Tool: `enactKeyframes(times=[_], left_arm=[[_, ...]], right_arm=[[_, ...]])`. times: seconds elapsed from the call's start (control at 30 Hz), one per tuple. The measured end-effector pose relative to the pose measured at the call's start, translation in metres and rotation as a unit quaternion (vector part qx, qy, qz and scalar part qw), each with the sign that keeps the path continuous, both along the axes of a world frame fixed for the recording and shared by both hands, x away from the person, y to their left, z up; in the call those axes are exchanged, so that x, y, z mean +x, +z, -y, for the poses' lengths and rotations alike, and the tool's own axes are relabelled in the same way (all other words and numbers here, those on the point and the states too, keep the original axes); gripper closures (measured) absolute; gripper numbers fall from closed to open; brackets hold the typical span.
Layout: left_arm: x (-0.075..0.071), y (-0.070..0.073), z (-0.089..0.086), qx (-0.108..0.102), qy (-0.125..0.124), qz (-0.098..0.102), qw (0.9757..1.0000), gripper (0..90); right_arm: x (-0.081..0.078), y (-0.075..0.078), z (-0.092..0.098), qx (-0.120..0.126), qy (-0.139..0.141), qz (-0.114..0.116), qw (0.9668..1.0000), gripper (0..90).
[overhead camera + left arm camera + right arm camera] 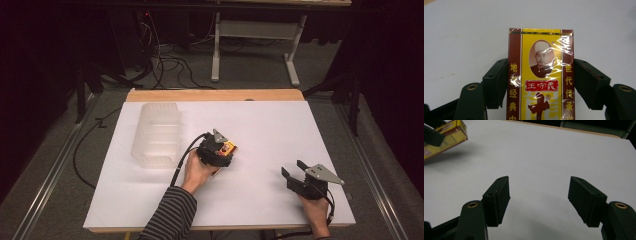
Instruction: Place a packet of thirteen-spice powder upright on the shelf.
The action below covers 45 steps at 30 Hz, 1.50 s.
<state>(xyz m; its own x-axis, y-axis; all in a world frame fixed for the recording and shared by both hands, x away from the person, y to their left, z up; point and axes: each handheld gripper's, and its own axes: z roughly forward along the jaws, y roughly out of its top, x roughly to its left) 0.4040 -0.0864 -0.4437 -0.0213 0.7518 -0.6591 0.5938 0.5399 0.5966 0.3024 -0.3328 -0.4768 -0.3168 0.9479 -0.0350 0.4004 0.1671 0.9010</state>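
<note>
A: Start at the left. What stands on the surface (280, 125)?

B: It is a white sheet over a wooden top, whose bare edge shows along the far side. Toward its left lies a clear ribbed plastic container (156, 135), on the white, just left of the middle.

A: And the left tongs (223, 150)?

B: Near the middle of the surface, close to the right of the container. A hand in a striped sleeve (170, 212) holds them. In the left gripper view the two black jaws stand on either side of a red and yellow box (540, 75) wrapped in shiny film, pressed to its long edges. So they are closed on the box. The right gripper view shows the box at its top left corner, raised off the white with a shadow beneath it.

A: Further right?

B: The right tongs (292, 172) sit near the front right corner, well apart from the box. Their jaws are spread wide with bare white between them, holding nothing.

A: And the room?

B: Dark. Grey carpeted floor (250, 70) beyond the surface, black cables (172, 65) trailing over it at the far left, and the pale legs of a second table (255, 35) behind. Metal rails (47, 185) run down both sides.
</note>
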Motion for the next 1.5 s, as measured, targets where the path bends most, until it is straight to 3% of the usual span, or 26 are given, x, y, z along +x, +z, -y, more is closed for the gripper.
enactKeyframes(times=[0.73,0.77,0.8,1.1,1.5], left_arm=[[-0.011,0.027,-0.020,-0.011,0.016,0.032,0.9993,32.9],[-0.003,0.022,-0.032,0.043,-0.029,0.100,0.9936,33.0],[-0.011,0.029,-0.021,-0.019,0.022,0.028,0.9992,33.0],[-0.011,0.042,-0.032,-0.045,0.027,0.030,0.9982,33.0],[-0.010,0.054,-0.048,-0.061,0.045,0.051,0.9959,33.0]], right_arm=[[-0.001,0.000,-0.001,-0.003,0.000,0.005,1.0000,34.2],[-0.001,0.000,-0.001,-0.003,0.000,0.005,1.0000,34.2],[-0.001,0.000,-0.001,-0.003,0.000,0.005,1.0000,34.2],[-0.001,0.000,-0.001,-0.003,0.000,0.005,1.0000,34.2],[-0.001,0.000,-0.001,-0.003,-0.001,0.004,1.0000,34.2]])
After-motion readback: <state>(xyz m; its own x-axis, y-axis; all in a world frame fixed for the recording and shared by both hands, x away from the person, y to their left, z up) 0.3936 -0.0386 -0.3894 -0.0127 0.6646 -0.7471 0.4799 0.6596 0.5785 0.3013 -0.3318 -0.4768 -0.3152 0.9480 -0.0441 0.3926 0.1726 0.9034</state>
